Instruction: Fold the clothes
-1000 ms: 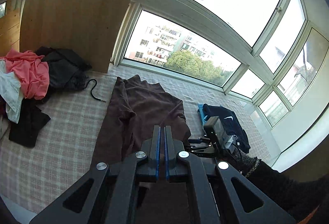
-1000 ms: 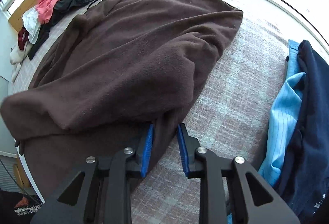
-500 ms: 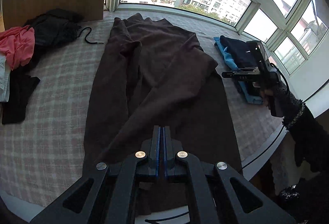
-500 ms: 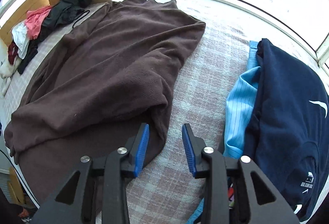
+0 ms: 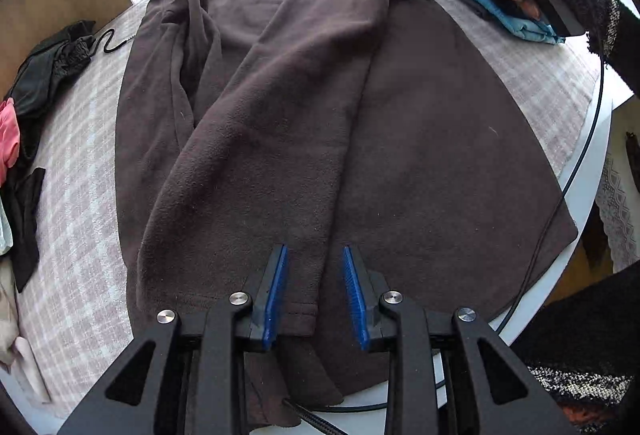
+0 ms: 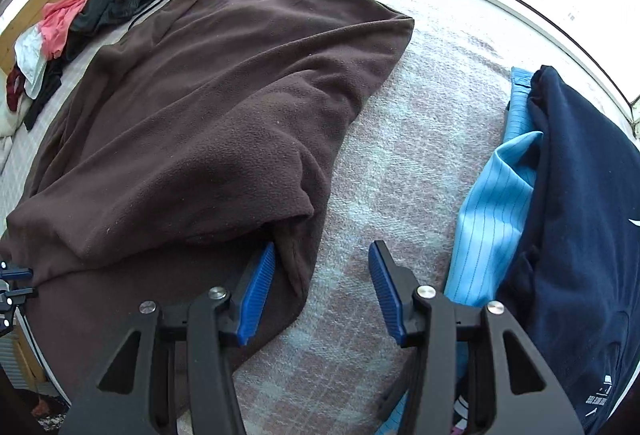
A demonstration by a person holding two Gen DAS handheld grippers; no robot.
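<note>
While the big brown fleece (image 5: 304, 107) lies spread out on the checked bed (image 6: 384, 187), one long side of it is already turned over onto the middle, so the first fold looks done. Its other side, by the window wall, is bunched up and not flat. I think it still needs more folds to get small, and then it has to go with the neat pile.

That pile is the dark blue top (image 6: 576, 219) on the light blue shirt (image 6: 496, 219), at the right end of the bed. They look folded already. At the other end sits a messy heap (image 6: 80, 19) of pink, black and white clothes, not folded yet. So most of the job is still to do, I think.

The left gripper (image 5: 316, 295) points down at the near edge of the fleece. Its jaws have just been opening, and now they stand a little apart with the folded edge between them, not squeezed. The right gripper (image 6: 324, 291) is at the fleece's corner. Its jaws opened too and stand wide, the corner flap just beside the left blue pad (image 6: 256, 295), with nothing pinched
</note>
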